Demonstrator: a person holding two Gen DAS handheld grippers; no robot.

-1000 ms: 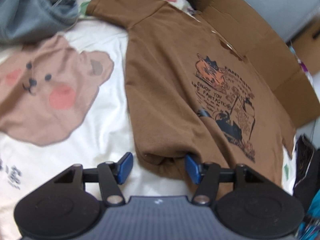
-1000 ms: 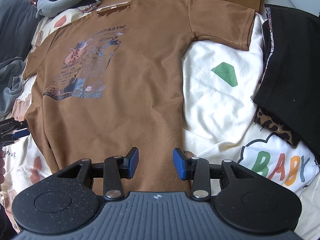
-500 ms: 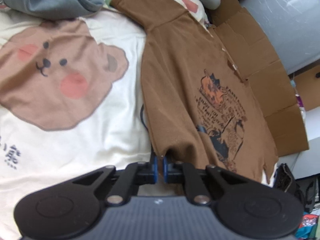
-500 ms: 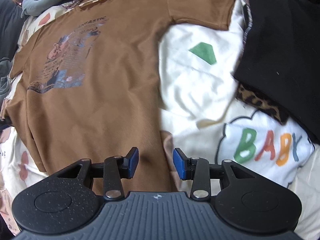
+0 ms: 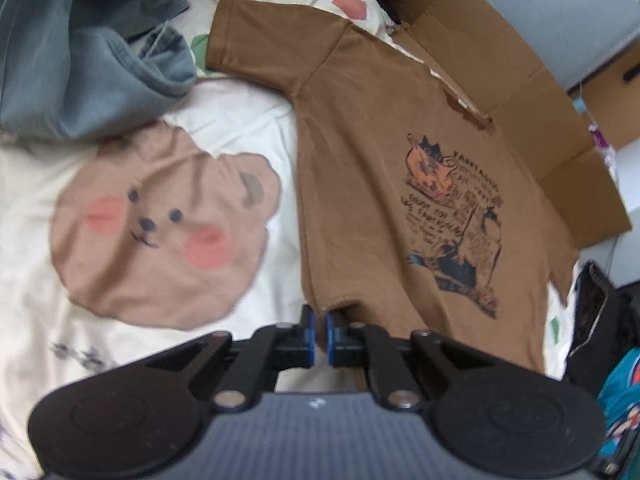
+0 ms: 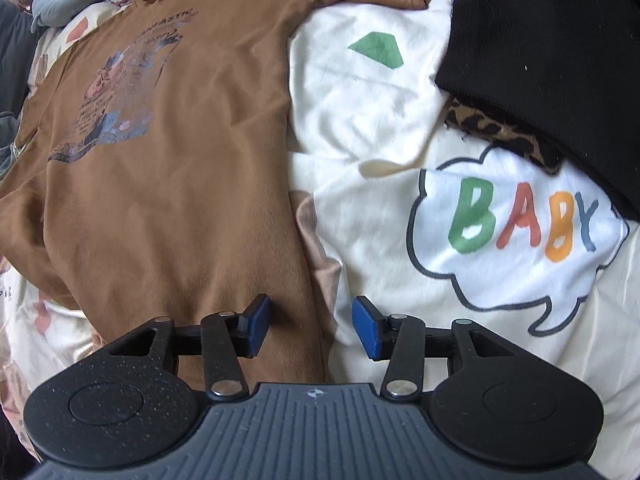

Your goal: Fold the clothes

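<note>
- Left wrist view, far left: a grey-blue garment [image 5: 80, 60] lies crumpled on the cream bedsheet [image 5: 100, 360], above a printed bear face [image 5: 168, 232].
- Next to the bear print, the brown T-shirt [image 5: 360, 180] is spread face up on the sheet, one short sleeve reaching toward the grey-blue garment.
- Its chest print shows an orange cat, dark blue shapes and small lines of text.
- The left gripper [image 5: 319, 336] sits at the shirt's lower left hem corner; its blue pads are almost together, pinching the hem edge.
- To the right of the shirt, a flattened cardboard box [image 5: 520, 100] lies open along the shirt's top edge; I see nothing inside it.
- Right wrist view: the same shirt [image 6: 180, 160] fills the left half, mostly smooth, with soft wrinkles near the hem.
- The right gripper [image 6: 312, 326] is at the shirt's right side edge with jaws wide apart: the left pad is over the brown cloth, the right pad over the sheet [image 6: 360, 120].
- Further right, the sheet shows a green shape and a "BABY" cloud print [image 6: 520, 228].
- At the far right, a black garment [image 6: 560, 60] lies over a leopard-pattern cloth [image 6: 500, 136].
</note>
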